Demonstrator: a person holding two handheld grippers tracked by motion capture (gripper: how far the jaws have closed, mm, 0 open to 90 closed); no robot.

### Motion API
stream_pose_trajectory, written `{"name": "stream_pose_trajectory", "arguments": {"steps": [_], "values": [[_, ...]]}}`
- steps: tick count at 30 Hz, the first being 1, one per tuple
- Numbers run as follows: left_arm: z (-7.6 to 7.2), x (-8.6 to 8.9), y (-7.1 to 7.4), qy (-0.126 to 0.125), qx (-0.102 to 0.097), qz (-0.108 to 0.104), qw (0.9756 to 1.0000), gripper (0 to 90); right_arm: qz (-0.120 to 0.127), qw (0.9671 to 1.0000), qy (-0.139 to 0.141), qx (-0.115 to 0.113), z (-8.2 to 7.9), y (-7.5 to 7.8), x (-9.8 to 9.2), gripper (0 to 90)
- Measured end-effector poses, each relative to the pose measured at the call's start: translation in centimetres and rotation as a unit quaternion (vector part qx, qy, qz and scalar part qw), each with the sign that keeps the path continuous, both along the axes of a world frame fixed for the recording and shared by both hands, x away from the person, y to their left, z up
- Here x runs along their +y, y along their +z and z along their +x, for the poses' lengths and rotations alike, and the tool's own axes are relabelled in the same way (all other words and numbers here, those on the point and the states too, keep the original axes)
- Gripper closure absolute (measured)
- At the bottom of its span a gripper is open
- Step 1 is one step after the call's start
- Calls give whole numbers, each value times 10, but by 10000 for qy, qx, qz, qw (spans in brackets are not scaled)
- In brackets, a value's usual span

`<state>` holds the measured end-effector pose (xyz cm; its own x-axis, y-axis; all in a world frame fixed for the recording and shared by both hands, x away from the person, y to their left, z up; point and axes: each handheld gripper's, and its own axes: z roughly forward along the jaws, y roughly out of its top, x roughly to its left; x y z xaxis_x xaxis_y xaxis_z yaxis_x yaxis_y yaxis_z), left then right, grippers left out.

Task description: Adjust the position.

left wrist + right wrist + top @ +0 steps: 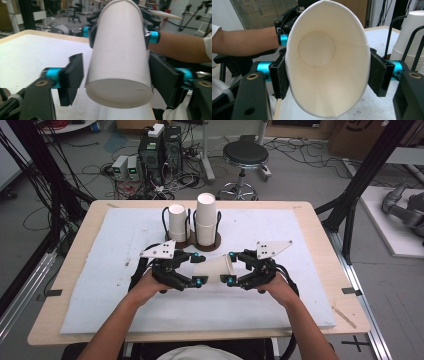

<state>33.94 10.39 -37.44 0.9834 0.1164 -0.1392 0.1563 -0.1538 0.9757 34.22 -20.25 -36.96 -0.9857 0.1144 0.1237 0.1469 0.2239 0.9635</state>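
A white paper cup point(216, 268) lies sideways above the worktop point(280, 295) between both hands. The right gripper point(231, 268) squeezes its rim oval between both fingers point(378, 75). The left gripper point(197, 269) straddles its base, fingers point(72, 77) parted, one side clear.

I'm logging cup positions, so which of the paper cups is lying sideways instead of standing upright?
The cup between the two grippers, squeezed at its mouth by the right gripper. The two stacks behind it stand upright in their wire holders.

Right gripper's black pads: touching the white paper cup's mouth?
Touching. Right gripper view: both pads press the white paper cup, squeezing its rim oval.
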Motion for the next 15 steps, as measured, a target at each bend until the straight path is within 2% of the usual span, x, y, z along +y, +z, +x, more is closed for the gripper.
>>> {"name": "stream_pose_trajectory", "arguments": {"steps": [3, 6, 10, 11, 15], "values": [[0, -1, -1, -36, 36, 89, 9999, 284, -75, 10000, 18, 34, 0, 0, 1, 320], [-1, -3, -3, -182, -38, 218, 9996, 348, -105, 9999, 28, 49, 0, 0, 2, 321], [-1, -4, -3, -236, 12, 237, 9994, 358, -77, 9999, 37, 69, 0, 1, 2, 317], [-1, -4, -3, -233, 12, 214, 9995, 358, -52, 9999, 40, 147, 0, 1, 3, 289], [-1, -2, -2, -172, -14, 131, 9998, 354, 46, 9996, -180, 189, -2, 0, 5, 182]]}}
